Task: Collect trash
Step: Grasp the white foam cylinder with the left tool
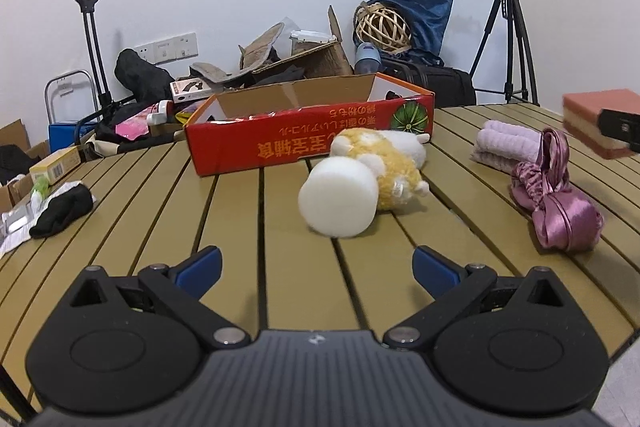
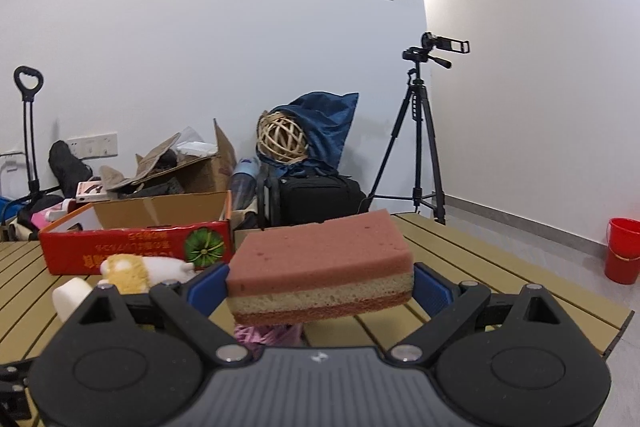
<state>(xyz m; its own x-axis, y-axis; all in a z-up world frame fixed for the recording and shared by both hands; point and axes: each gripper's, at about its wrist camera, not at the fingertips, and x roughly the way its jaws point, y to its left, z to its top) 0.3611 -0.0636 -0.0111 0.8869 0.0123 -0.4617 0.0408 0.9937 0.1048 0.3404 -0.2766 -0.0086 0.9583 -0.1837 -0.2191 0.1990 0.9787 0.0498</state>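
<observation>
My right gripper (image 2: 320, 279) is shut on a layered pink and beige sponge (image 2: 320, 267) and holds it above the slatted table; the sponge also shows at the right edge of the left wrist view (image 1: 592, 115). My left gripper (image 1: 316, 267) is open and empty, low over the table, just short of a white foam cylinder (image 1: 340, 201) that lies against a yellow and white plush toy (image 1: 384, 159). A red cardboard box (image 1: 312, 131) with its top open stands behind them; it also shows in the right wrist view (image 2: 136, 247).
A rolled lilac towel (image 1: 504, 145) and pink satin cloth (image 1: 560, 203) lie at the right. A black sock on white wrapping (image 1: 60, 211) lies at the left edge. Clutter, a tripod (image 1: 508, 39) and a red bucket (image 2: 622, 251) stand beyond the table (image 1: 240, 219).
</observation>
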